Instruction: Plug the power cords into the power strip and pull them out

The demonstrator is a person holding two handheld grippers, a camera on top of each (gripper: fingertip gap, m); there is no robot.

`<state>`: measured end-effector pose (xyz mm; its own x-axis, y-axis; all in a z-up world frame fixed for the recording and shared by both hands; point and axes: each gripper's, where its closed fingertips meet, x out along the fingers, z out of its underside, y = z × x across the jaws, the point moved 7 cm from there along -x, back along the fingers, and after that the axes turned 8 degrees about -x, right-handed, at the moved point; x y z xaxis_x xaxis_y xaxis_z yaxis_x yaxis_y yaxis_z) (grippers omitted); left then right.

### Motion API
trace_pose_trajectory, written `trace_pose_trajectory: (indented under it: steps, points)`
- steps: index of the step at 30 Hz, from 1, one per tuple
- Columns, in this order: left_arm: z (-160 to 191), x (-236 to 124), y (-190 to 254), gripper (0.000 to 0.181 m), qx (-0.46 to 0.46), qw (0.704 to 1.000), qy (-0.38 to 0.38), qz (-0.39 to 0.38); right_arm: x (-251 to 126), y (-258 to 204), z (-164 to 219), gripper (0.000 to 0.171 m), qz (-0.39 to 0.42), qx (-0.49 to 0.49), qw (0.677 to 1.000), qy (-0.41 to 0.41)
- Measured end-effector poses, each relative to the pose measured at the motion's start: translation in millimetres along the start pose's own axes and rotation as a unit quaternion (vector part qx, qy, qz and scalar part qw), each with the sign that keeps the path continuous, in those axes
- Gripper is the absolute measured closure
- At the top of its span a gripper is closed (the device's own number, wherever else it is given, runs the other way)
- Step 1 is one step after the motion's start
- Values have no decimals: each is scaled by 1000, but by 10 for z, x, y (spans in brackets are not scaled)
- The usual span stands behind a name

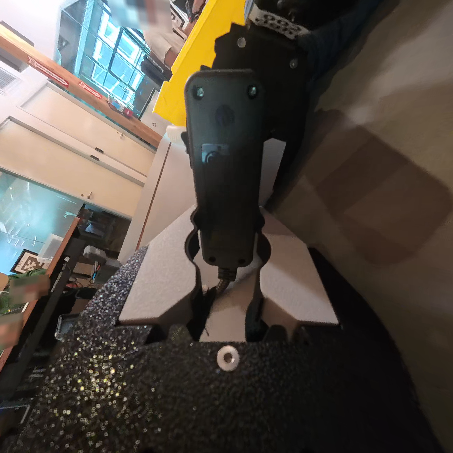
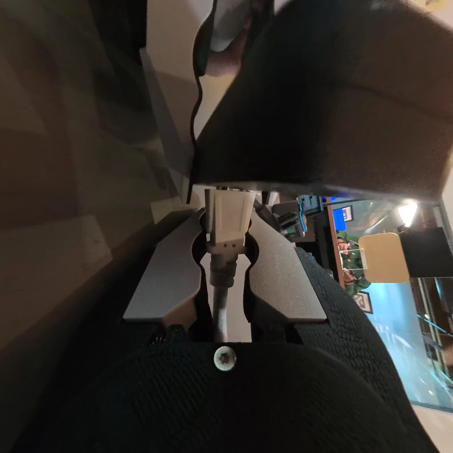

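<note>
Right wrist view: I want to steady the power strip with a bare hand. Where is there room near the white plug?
Little. The white plug fills the right claw, tight against the power strip; a dark cable crowds its right. Barest: the pale gap left of the plug, beside the strip's edge. The strip's back is bare above the left claw.

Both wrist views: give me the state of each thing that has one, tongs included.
Left tongs: shut on the black power strip.
Black power strip: lifted, gripped at its cord end, back side to the camera.
Right tongs: shut on the white plug.
White plug: against the power strip's face, a sliver of metal prong showing, so not fully seated.
</note>
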<state>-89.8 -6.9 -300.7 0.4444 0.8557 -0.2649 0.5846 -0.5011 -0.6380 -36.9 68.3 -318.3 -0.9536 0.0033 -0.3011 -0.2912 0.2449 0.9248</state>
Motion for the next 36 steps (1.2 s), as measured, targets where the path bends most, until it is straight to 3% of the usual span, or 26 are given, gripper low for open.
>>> trace_pose_trajectory:
  steps: [7,36]
  points:
    - [-2,30,39,133,56,998,-20,-34,-2,-7,-17,144,11,-20,1000,14]
    - [64,58,-16,133,12,999,-26,-27,-8,14,0,142,17,-1,999,27]
